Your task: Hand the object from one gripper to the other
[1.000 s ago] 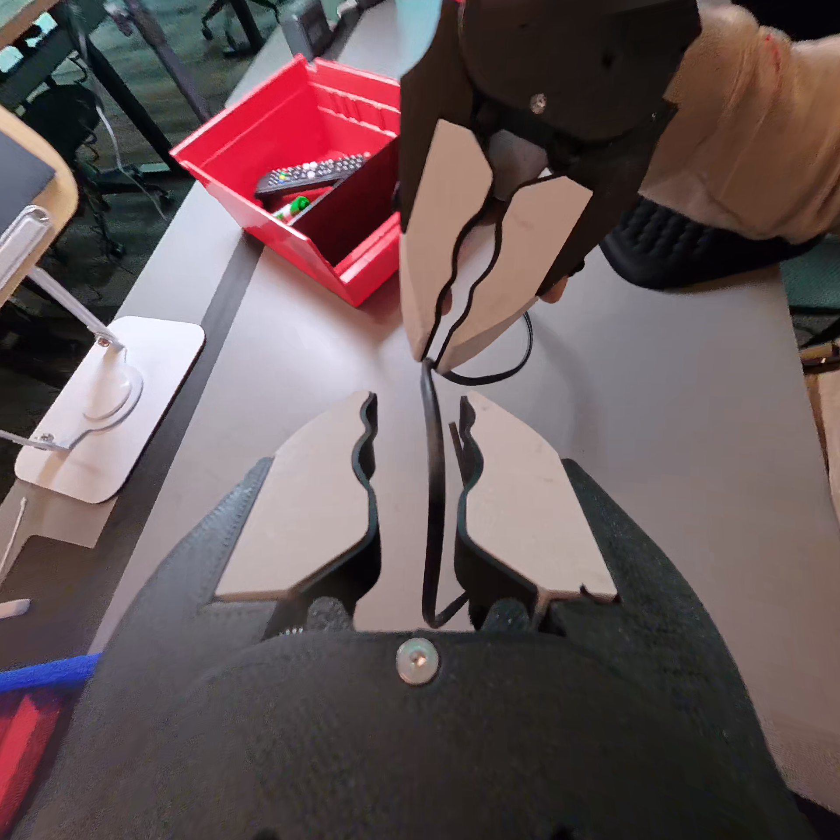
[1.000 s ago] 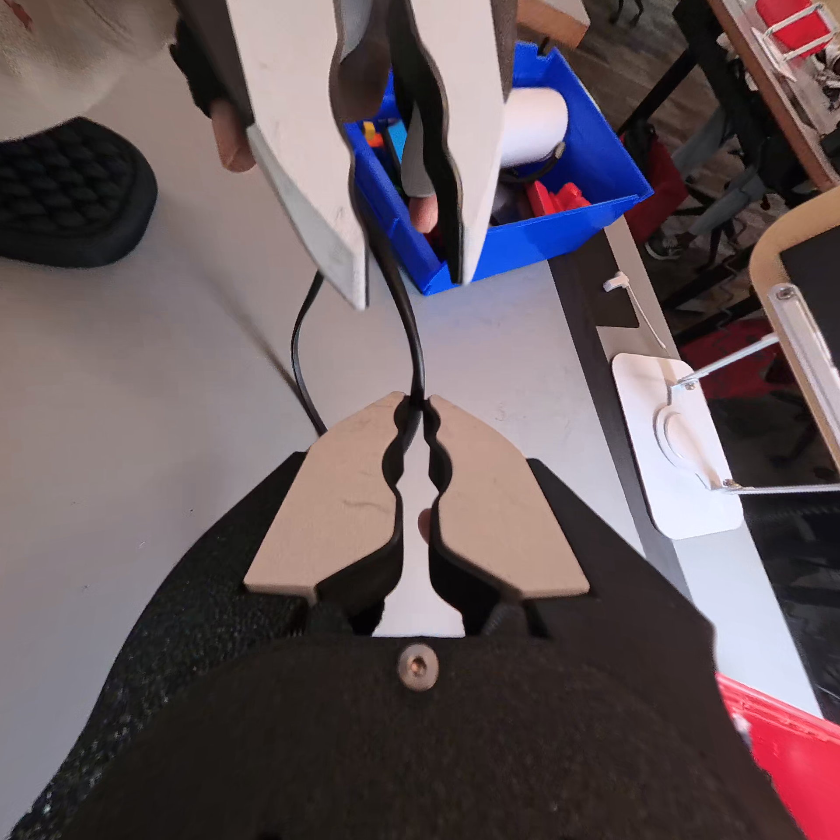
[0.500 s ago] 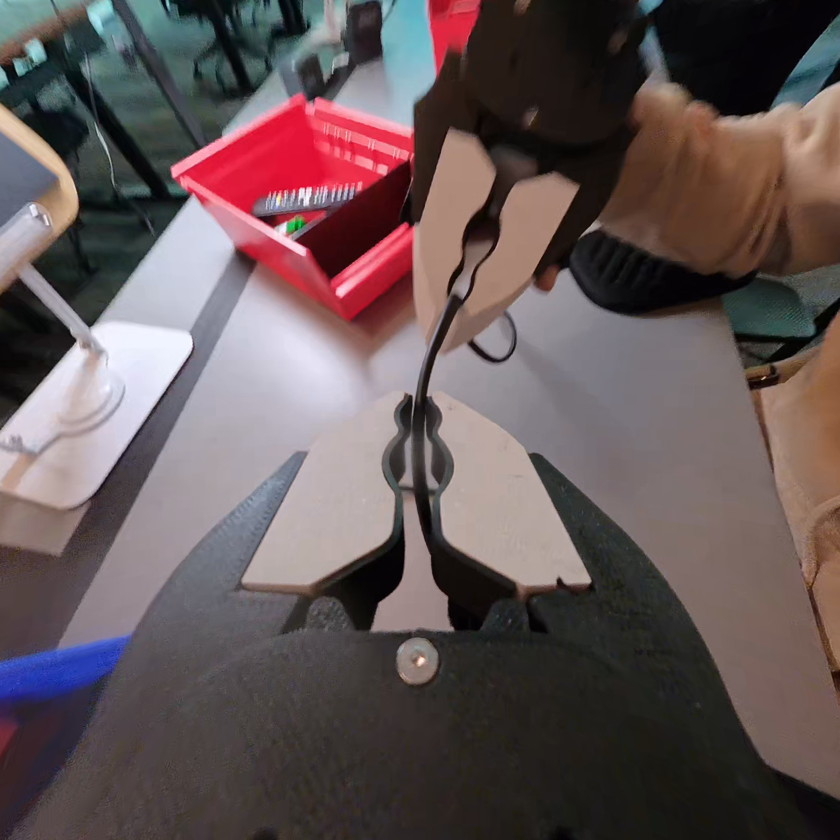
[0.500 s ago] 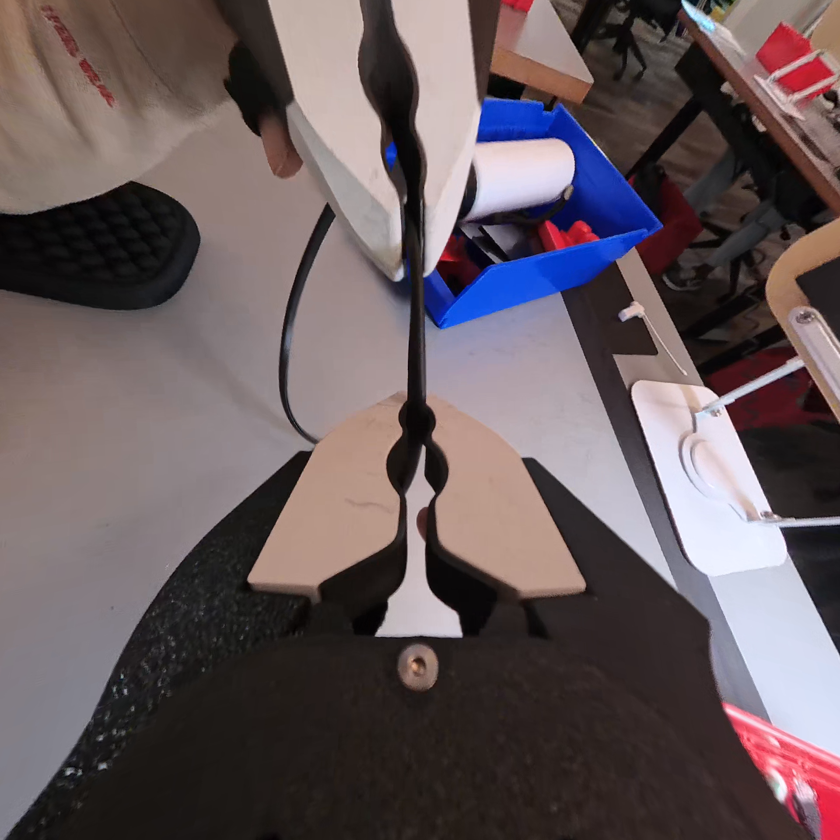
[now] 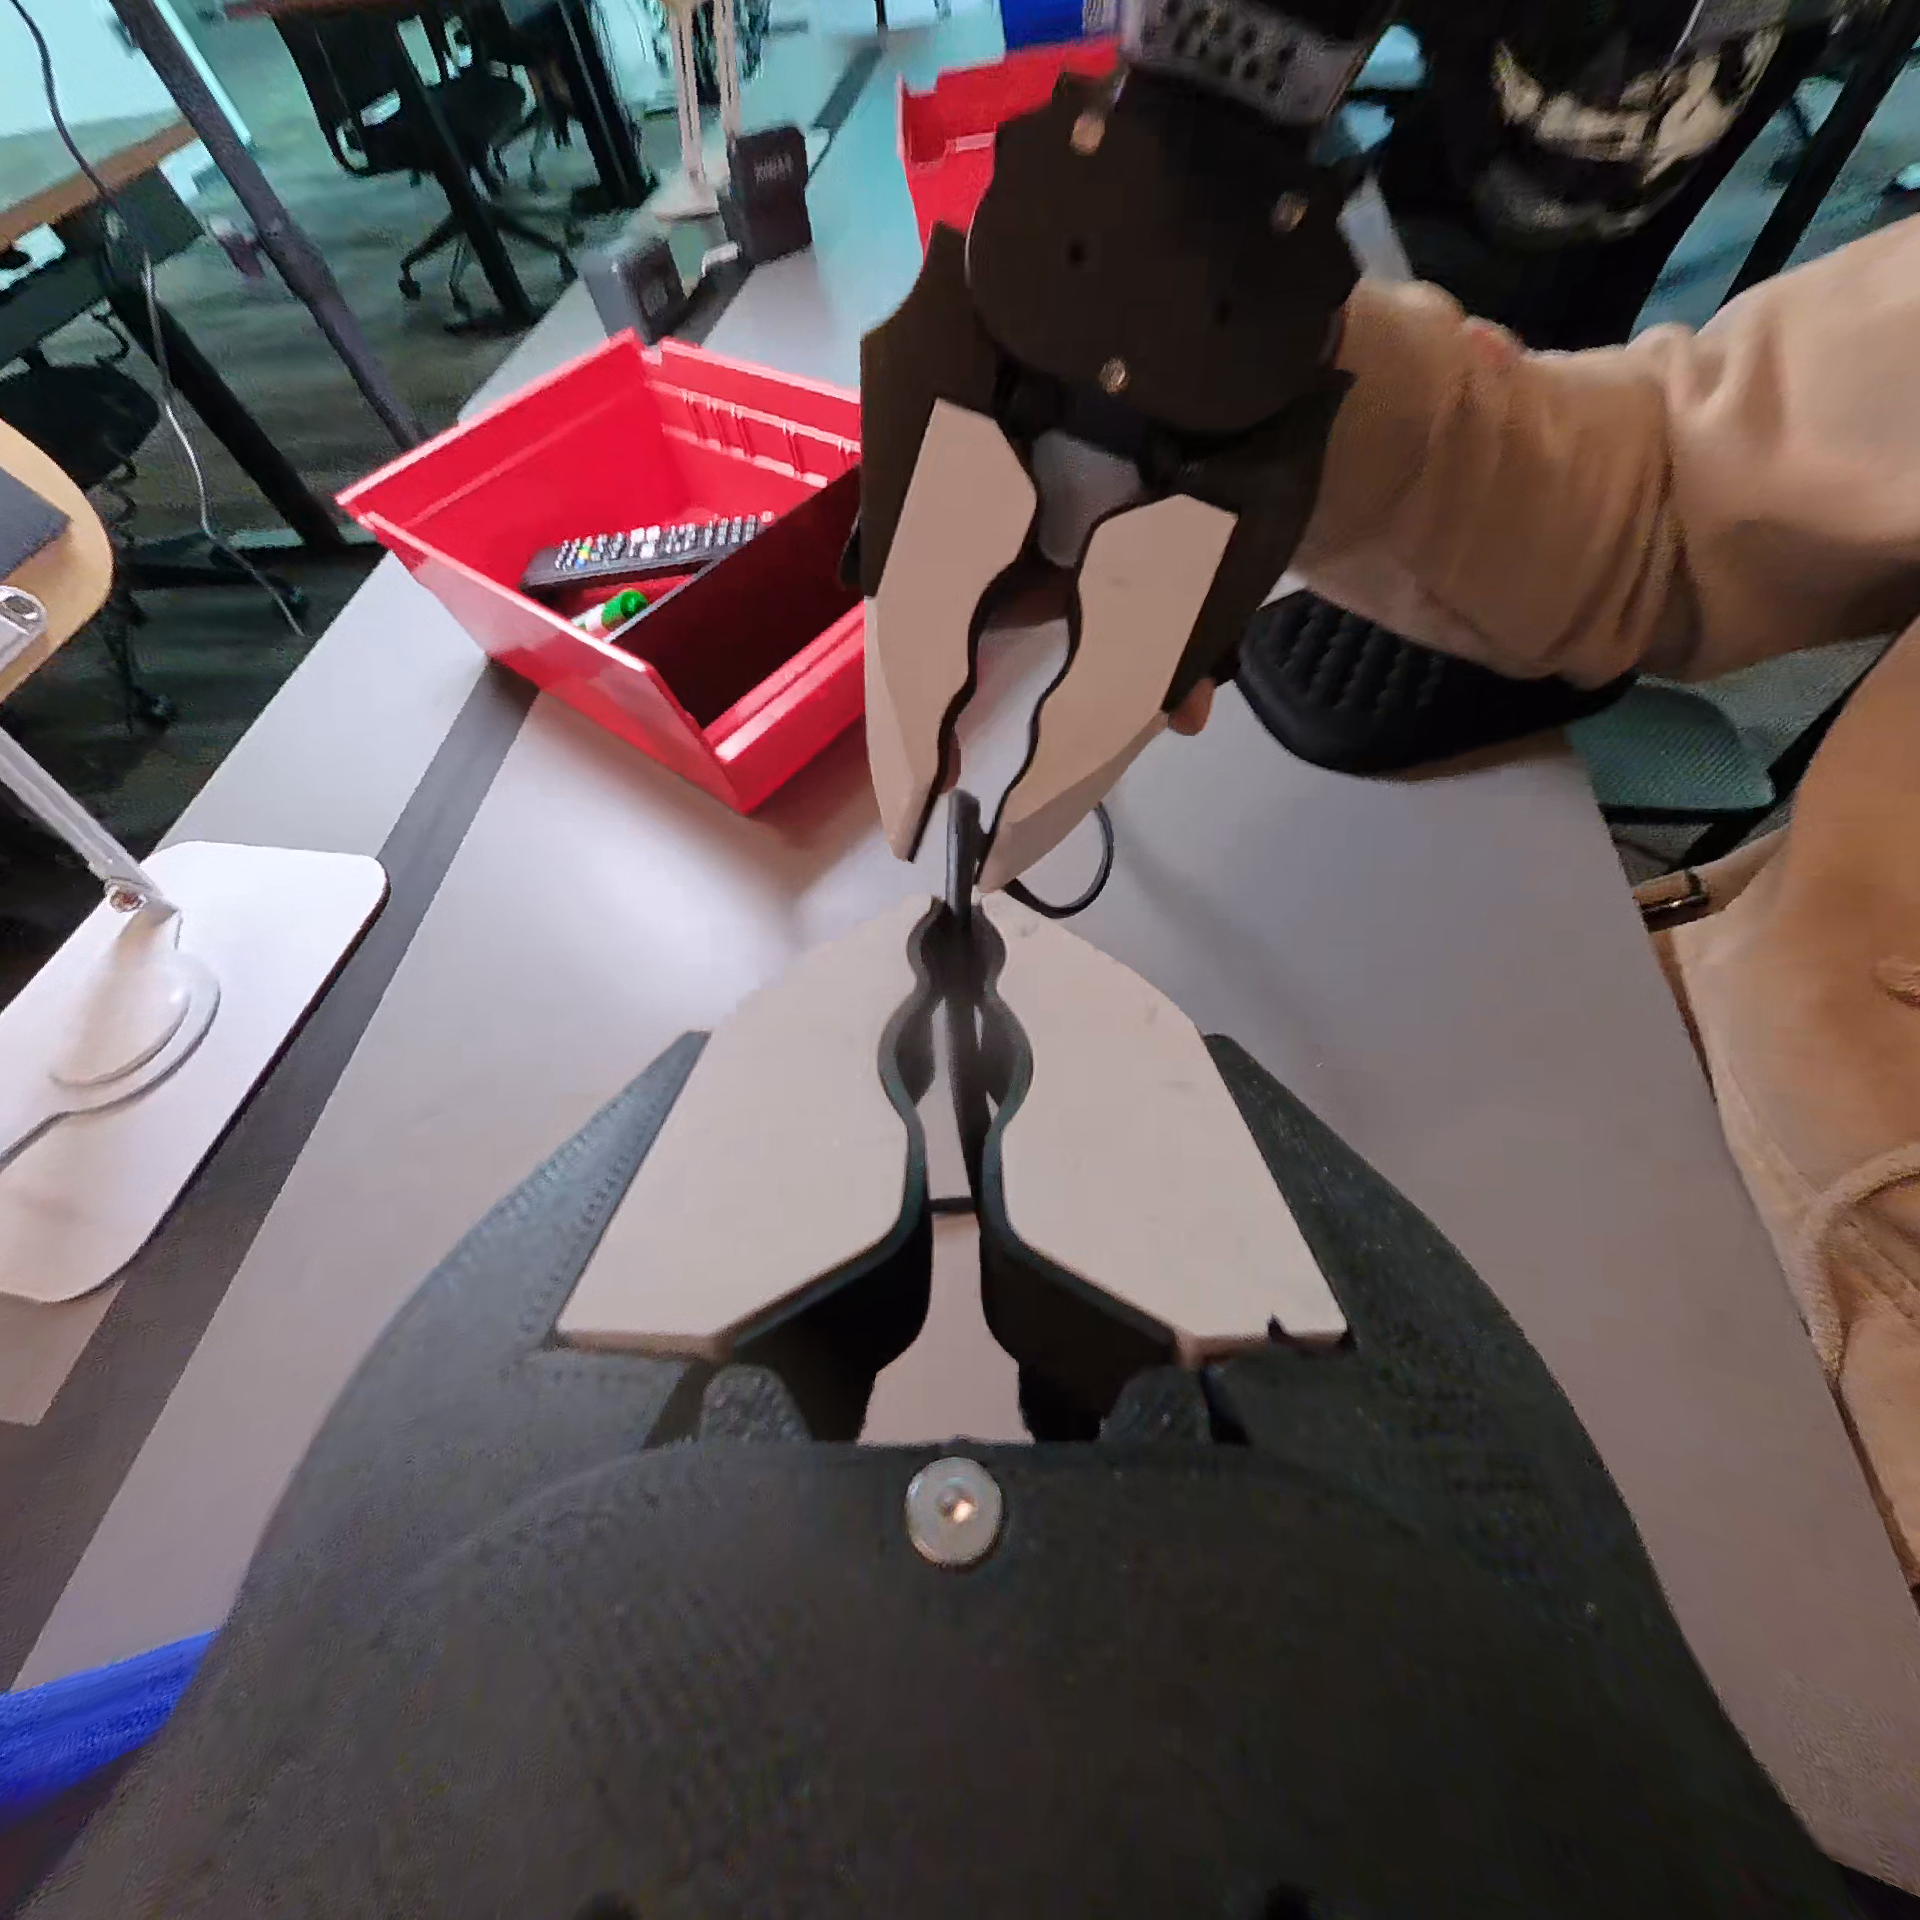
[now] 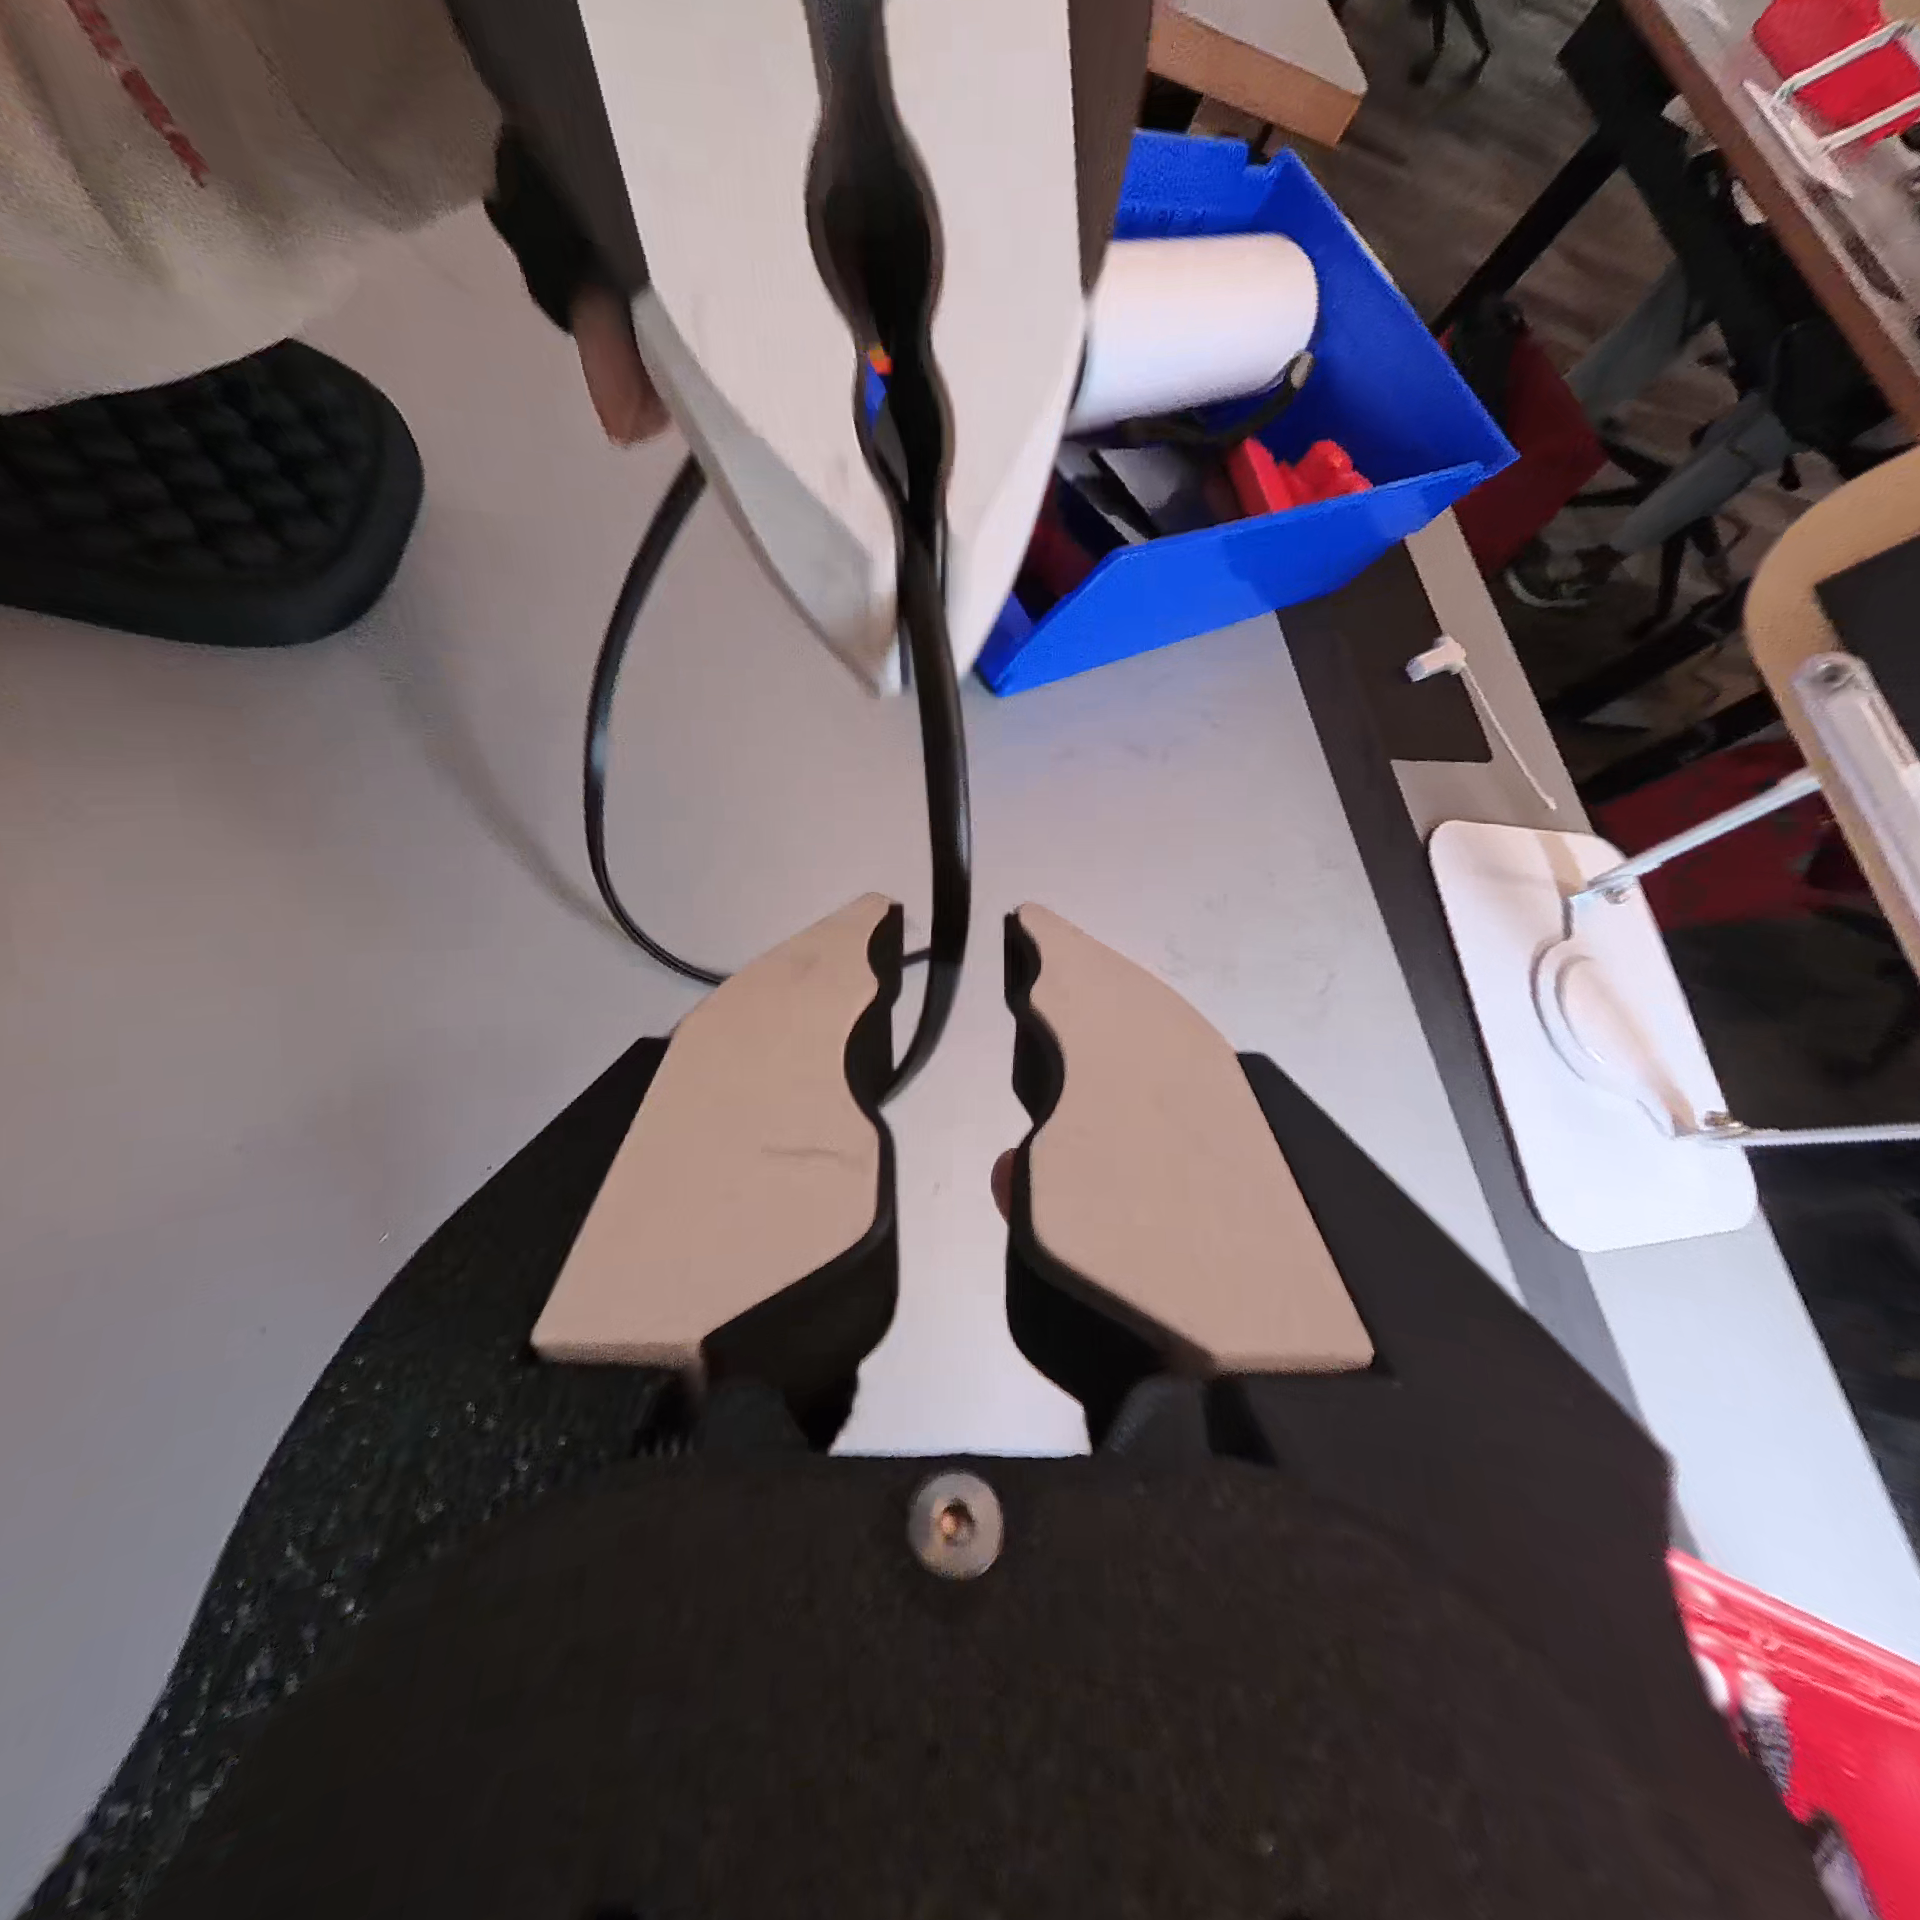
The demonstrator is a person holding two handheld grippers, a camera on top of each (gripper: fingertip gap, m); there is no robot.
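Left gripper [image 5: 958, 920]: jaws closed on black cable [image 6: 940, 790], pinched at tips. Right gripper [image 6: 951, 914]: jaws parted, cable passing loose between the 2 fingers, nearer its left finger; contact unclear. Cable: held above grey table [image 5: 1351, 1039], slack loop hanging beside right gripper. Red bin [image 5: 623, 582] on table behind, holding remote [image 5: 649, 545] and green-capped marker [image 5: 613, 611]. Blue bin [image 6: 1299, 520] at table edge, holding white roll [image 6: 1195, 332]. White stand base [image 6: 1569, 1029] near edge.

Office: desks [image 5: 73, 197], swivel chairs [image 5: 457, 125]
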